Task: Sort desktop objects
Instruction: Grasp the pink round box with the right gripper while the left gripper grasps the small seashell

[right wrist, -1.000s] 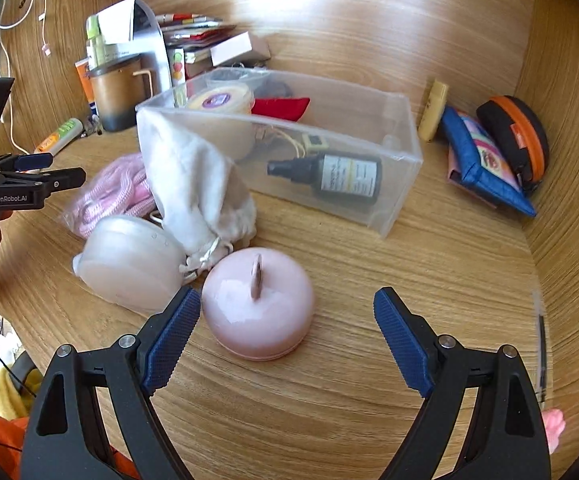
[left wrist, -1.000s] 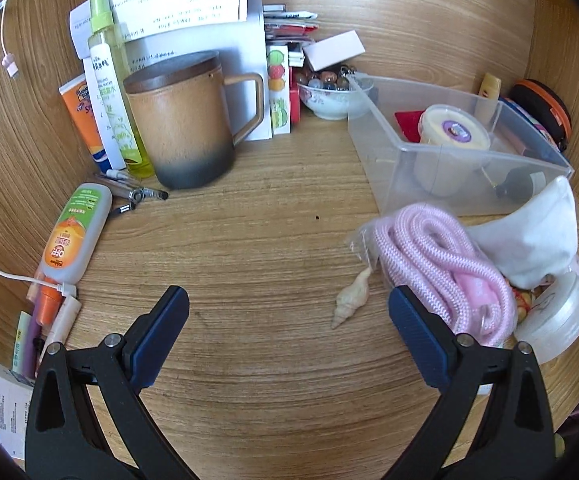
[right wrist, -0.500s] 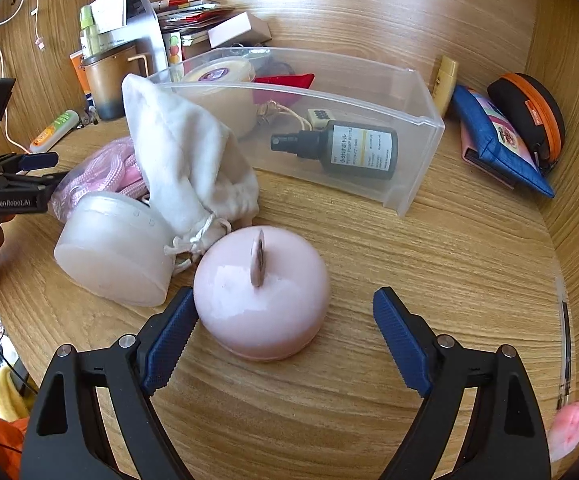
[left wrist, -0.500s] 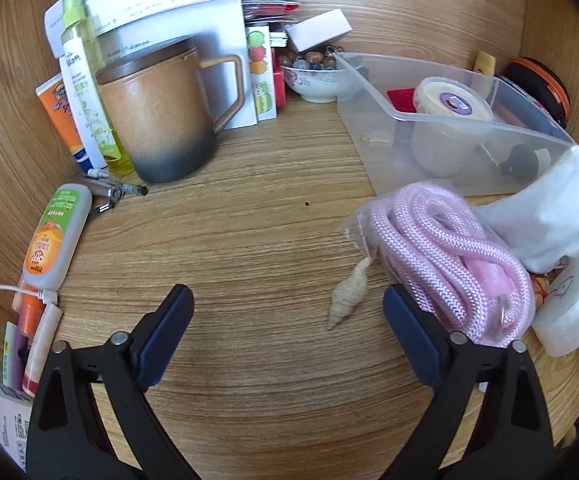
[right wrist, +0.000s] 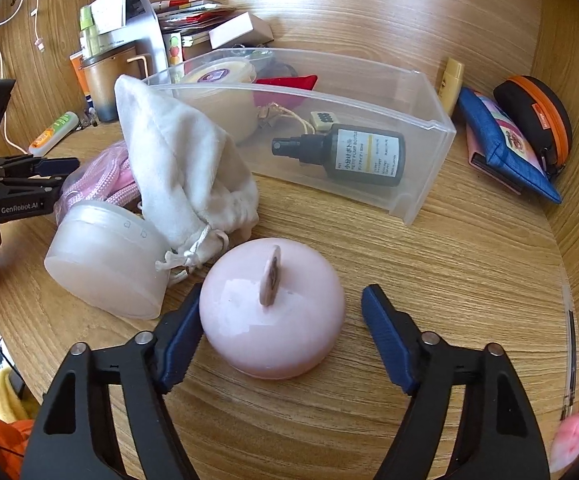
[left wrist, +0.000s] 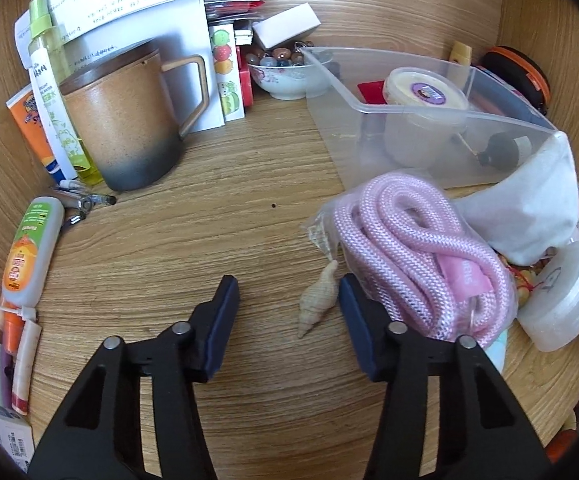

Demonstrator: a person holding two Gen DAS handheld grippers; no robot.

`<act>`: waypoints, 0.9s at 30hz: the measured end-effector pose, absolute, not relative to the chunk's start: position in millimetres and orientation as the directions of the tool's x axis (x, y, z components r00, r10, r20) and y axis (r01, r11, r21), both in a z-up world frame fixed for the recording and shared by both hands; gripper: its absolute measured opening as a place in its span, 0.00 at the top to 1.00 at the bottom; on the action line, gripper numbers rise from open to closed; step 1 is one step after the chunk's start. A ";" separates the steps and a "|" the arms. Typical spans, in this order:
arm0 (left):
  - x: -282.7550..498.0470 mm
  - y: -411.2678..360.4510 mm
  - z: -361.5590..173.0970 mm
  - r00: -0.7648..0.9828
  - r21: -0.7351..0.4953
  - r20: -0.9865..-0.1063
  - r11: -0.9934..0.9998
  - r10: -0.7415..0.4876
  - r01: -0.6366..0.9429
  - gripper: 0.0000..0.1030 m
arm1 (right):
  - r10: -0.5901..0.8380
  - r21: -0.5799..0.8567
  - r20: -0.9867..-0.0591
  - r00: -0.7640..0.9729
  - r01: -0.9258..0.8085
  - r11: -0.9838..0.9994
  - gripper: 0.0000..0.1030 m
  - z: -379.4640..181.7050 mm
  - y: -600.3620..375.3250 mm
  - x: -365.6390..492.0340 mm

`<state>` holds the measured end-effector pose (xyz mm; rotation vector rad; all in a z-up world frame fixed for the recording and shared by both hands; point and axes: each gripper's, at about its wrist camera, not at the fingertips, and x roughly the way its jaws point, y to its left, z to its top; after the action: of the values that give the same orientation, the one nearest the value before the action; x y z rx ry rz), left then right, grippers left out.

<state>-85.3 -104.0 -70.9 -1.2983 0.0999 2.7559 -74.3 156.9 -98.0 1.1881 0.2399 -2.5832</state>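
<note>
Glossy pink domed lid (right wrist: 272, 312) between open right gripper (right wrist: 281, 338), left gripper (left wrist: 287, 306) open around shell (left wrist: 316, 300)

Cluttered wooden desk (left wrist: 225, 216), seashell (left wrist: 316, 300)

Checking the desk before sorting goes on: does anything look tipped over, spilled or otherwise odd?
Nothing is spilled. The dark spray bottle lies on its side inside the clear bin. The white drawstring pouch slumps against the bin's outer wall. A small seashell lies loose on the wood between the left gripper jaws.
</note>
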 end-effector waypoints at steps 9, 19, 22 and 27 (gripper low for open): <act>-84.3 -97.1 -69.9 -0.638 0.016 -0.766 -0.989 0.084 -0.149 0.69 | -0.207 -0.011 -0.764 -0.611 0.333 -0.943 0.42 -98.3 159.0 -74.8; -84.8 -97.7 -69.4 -0.639 0.017 -0.765 -0.989 0.082 -0.146 0.83 | -0.194 -0.006 -0.761 -0.619 0.306 -0.952 0.42 -97.8 170.1 -72.2; -84.1 -102.6 -69.4 -0.644 0.009 -0.762 -0.994 0.065 -0.112 0.83 | -0.193 0.001 -0.759 -0.621 0.295 -0.956 0.42 -97.5 174.0 -72.3; -83.4 -113.2 -69.3 -0.651 -0.014 -0.757 -0.998 0.049 -0.060 0.83 | -0.192 0.013 -0.758 -0.623 0.280 -0.960 0.42 -95.5 179.6 -72.6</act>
<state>-83.4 -113.2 -69.3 -1.2842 0.0193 2.8012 -72.6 179.6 -95.5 1.2019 0.1548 -2.6107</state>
